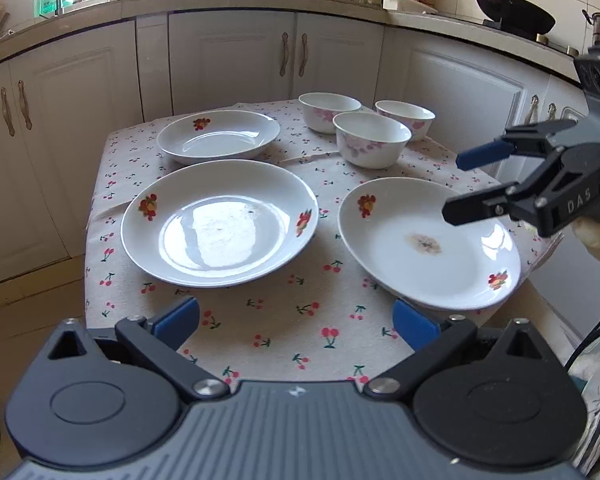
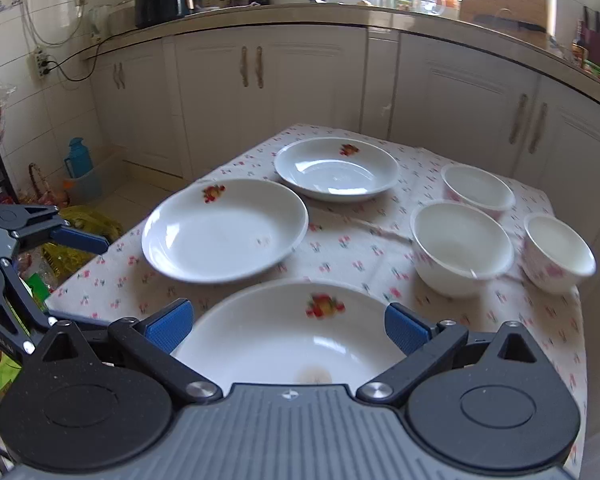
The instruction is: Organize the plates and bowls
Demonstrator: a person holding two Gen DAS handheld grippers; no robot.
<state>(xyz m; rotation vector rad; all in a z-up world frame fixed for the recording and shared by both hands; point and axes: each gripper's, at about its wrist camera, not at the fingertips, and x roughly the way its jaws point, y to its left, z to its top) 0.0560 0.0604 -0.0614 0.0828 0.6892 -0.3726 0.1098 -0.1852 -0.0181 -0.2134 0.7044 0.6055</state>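
Both sets of blue-padded fingers are held wide open, nothing gripped: left gripper [image 1: 296, 320] over the cherry-print table [image 1: 276, 336], right gripper [image 2: 288, 326] above the stained white plate [image 2: 284, 336]. Two more white fruit-print plates [image 1: 220, 222] and three pink-flowered white bowls [image 1: 371, 140] are set farther back.

The left wrist view looks across the table [image 1: 260, 328] from its near edge; the right wrist view looks from the adjacent side, closer in. Both share the tabletop and cabinets [image 1: 228, 60].
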